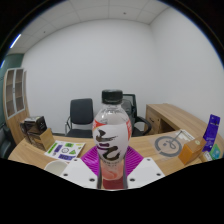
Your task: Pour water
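A clear plastic bottle [111, 135] with a black cap and a white, red and black label stands upright between my two fingers, close to the camera. It holds pinkish liquid in its lower part. My gripper [111, 172] is shut on the bottle: the purple pads [90, 157] press on it from both sides. The bottle is held above the wooden table [150, 146], with its base hidden below the fingers.
On the table to the left lie a black and tan box [35, 127] and a green and white booklet [65, 151]. To the right are a round grey object [166, 147] and a blue carton [212, 133]. A black office chair [79, 115] stands behind the table.
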Motion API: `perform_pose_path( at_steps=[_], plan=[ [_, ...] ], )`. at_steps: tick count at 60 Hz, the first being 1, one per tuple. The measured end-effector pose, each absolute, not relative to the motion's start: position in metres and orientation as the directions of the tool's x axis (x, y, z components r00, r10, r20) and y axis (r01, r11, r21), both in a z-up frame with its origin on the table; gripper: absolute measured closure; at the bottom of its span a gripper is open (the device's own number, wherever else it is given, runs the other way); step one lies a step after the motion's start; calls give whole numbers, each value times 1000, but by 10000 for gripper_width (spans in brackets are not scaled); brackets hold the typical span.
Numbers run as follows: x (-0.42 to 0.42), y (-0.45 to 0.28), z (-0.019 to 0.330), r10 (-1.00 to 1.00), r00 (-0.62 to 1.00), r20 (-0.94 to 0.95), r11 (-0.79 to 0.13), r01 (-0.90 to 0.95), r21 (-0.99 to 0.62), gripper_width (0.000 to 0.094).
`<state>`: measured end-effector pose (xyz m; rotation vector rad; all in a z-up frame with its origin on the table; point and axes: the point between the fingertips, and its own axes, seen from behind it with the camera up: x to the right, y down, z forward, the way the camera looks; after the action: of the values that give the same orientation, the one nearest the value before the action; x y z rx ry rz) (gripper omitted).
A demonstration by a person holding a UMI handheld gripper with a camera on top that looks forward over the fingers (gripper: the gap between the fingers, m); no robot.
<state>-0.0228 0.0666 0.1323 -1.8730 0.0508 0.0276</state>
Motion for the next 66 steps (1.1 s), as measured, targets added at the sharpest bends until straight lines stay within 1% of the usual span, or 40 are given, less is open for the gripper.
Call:
perform_pose_path(
  at_steps=[2,12,14,18,24,28,29,30,33,35,36,40,48,60,66],
  plan=[
    [-16,66,117,-25,999,-40,-304,-45,-952,652],
    [-11,65,69,-24,999,-41,-363,-47,-931,647],
    [-10,66,73,-18,999,-37,-330,-41,-943,644],
    [-13,63,70,-16,1000,-23,-335,-27,-942,637],
    [-11,64,71,-10,1000,-14,-340,-17,-940,502],
    [-12,62,64,-10,1000,-29,-382,-30,-924,422],
    [-12,60,60,-14,999,-33,-404,-36,-914,376],
    [-11,58,57,-20,999,-38,-425,-43,-904,306],
    [-10,52,55,-27,999,-44,-450,-52,-892,63],
    [-9,47,58,-33,999,-39,-448,-50,-893,101],
    [-7,44,60,-38,999,-33,-449,-47,-892,105],
    [-6,26,73,-57,998,-8,-449,-32,-893,66],
    [-20,-23,108,-65,998,-14,-467,-43,-883,78],
    [-53,-140,166,-94,995,-18,-516,-65,-854,77],
    [-67,-201,187,-108,994,-17,-544,-73,-836,77]
  ],
)
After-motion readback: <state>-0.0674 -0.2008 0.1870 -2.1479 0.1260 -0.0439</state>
